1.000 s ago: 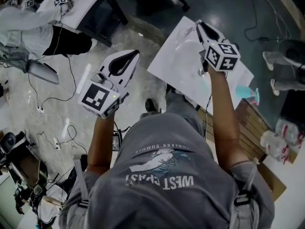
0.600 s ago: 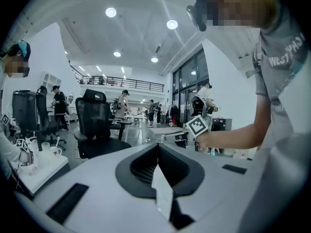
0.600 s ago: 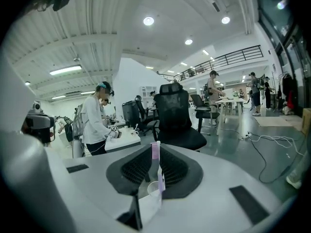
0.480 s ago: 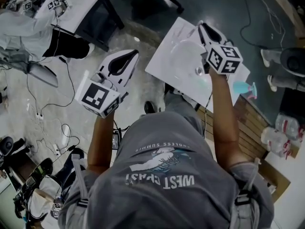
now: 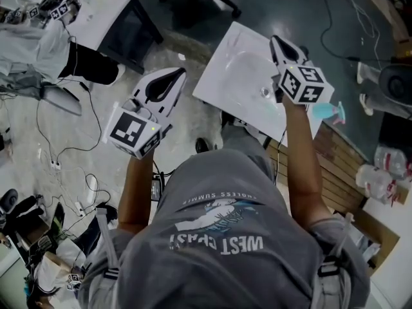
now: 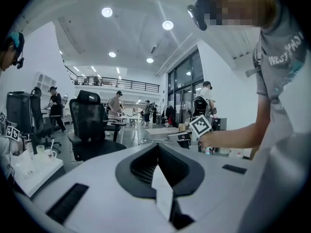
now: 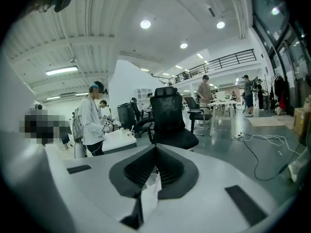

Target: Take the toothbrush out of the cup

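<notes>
The white right gripper (image 5: 275, 38) with its checkered cube has its two jaws pressed together, and its own view (image 7: 155, 147) shows nothing between them. The white left gripper (image 5: 181, 72) is pressed together too and pinches nothing (image 6: 156, 147). It is held out over the floor, left of the flat white table top (image 5: 225, 76).

I cannot see the toothbrush anywhere. A small blue-green thing (image 5: 327, 112) peeks out just right of the right hand, by the right edge of the table top. It may be the cup, but I cannot tell for sure.

What could go wrong? The right gripper is closed. If it goes at the toothbrush like that, it cannot take hold. It would only poke, and it could tip the cup over or push it off. It has to open up first. The hand also hides part of the blue-green thing, so aiming could be hard.

A second ago the right jaws were part way open. They have just been closing, on nothing. The blue-green thing showed clear of the hand then, and now it is right beside it. The left gripper looks about the same.
</notes>
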`<state>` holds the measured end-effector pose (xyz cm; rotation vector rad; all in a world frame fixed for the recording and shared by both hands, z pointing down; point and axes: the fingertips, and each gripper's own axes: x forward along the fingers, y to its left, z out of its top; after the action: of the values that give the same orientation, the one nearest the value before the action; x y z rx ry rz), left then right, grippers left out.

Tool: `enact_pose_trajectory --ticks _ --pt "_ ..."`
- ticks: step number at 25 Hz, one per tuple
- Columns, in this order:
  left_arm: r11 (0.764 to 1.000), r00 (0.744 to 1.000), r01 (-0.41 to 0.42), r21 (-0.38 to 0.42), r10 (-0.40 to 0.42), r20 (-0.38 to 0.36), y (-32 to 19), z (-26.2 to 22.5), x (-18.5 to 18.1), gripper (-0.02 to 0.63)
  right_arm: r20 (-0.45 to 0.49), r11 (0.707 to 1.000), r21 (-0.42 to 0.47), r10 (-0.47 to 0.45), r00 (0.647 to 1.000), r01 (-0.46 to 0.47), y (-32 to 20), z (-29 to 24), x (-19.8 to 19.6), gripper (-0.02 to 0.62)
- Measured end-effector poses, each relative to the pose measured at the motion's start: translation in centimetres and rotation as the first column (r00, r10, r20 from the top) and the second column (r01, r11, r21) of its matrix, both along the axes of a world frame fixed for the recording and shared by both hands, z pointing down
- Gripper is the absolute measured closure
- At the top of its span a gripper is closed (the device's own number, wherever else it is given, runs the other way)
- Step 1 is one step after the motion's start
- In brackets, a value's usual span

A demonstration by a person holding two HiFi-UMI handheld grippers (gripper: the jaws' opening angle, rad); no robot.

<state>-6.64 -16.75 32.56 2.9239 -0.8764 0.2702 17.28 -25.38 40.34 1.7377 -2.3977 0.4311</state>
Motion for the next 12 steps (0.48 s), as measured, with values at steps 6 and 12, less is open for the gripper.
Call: enact_pose_trajectory --ticks 6,12 --pt "1.000 1.000 -0.027 0.013 0.027 -0.006 0.4 0.0 0.6 0.606 0.000 1.000 -0.001 0.011 1.000 -0.011 0.7 0.0 0.6 0.583" --pt "0.999 0.999 -0.033 0.011 0.033 -0.001 0.7 0.1 1.3 0.606 0.005 1.000 -0.007 0.012 1.000 -0.012 1.0 0.3 1.1 0.583"
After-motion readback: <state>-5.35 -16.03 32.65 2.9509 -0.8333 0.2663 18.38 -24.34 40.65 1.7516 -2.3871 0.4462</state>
